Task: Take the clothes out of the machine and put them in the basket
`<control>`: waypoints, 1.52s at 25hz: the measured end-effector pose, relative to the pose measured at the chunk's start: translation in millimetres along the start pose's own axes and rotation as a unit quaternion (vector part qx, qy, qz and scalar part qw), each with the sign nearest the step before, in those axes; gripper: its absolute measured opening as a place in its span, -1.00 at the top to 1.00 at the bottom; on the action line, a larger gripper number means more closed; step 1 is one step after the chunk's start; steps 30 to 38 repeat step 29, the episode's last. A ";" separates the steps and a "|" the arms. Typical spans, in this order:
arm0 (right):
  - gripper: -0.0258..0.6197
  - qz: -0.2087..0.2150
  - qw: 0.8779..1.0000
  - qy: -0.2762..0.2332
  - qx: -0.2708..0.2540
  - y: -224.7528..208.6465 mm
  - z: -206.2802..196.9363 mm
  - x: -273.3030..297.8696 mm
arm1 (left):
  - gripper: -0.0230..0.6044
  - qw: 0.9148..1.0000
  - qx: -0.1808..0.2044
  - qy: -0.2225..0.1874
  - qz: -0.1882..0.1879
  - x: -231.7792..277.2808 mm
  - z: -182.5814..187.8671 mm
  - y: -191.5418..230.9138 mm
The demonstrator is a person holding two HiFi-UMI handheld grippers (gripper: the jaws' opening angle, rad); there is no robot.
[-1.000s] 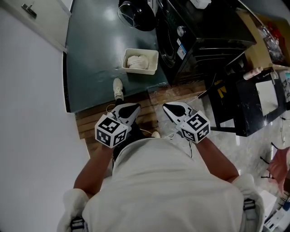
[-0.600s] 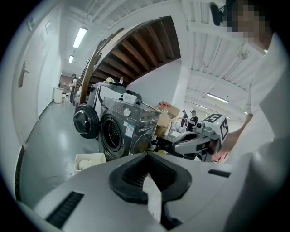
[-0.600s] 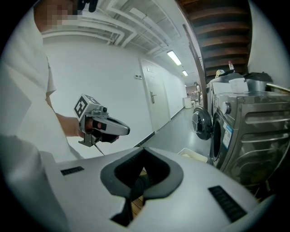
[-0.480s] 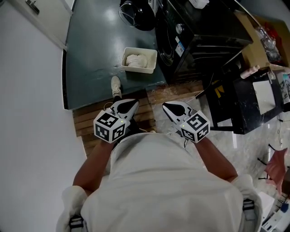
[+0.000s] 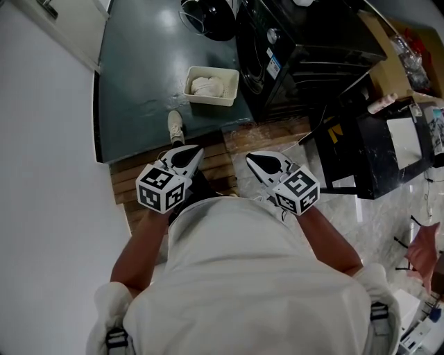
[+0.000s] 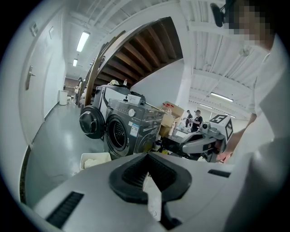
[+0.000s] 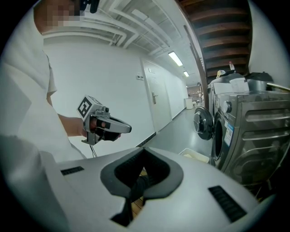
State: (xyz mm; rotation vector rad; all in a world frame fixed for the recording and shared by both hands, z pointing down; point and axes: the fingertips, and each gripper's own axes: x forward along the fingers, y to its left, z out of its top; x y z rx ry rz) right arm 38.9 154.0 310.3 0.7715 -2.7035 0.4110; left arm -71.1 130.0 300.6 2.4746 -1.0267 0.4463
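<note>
Dark grey-green floor [image 5: 139, 83] fills the upper left of the head view. It is bordered by a white wall [image 5: 48, 173] at the left and a strip of wooden slats [image 5: 215, 163] nearer the person. Pale marbled flooring [image 5: 374, 229] lies at the right. 1 dark washing machine [image 5: 305, 48] stands at the top with its round door [image 5: 208, 14] swung open. Just beside that door, on the floor, sits the white basket [image 5: 212, 102] with a pale heap of clothes [image 5: 208, 86] inside. 1 shoe [image 5: 175, 127] is planted near the basket. The left hand-held gripper [image 5: 189, 151] and the right hand-held gripper [image 5: 251, 158] are held side by side above the slats, each with its jaws closed together and nothing between them. Compared with 1 second ago, the basket, washing machine and shoe sit a little higher in the head view. The 2 grippers remain closed and empty, and the heap in the basket looks unchanged.
</note>
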 end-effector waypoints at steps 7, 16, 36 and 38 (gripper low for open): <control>0.91 -0.001 1.000 -0.003 0.004 -0.3 -4.2 -0.1 | 0.93 1.000 0.008 0.006 -0.003 6.1 -1.7 -3.4; 0.91 -0.007 1.000 -0.002 0.014 -4.5 -12.0 2.2 | 0.94 1.000 0.001 0.014 -0.002 12.9 -7.7 2.9; 0.91 0.019 1.000 0.008 0.015 5.2 -17.4 24.6 | 0.94 0.999 -0.020 0.026 0.008 16.3 -20.1 23.3; 0.91 0.019 1.000 0.008 0.015 5.2 -17.4 24.6 | 0.94 0.999 -0.020 0.026 0.008 16.3 -20.1 23.3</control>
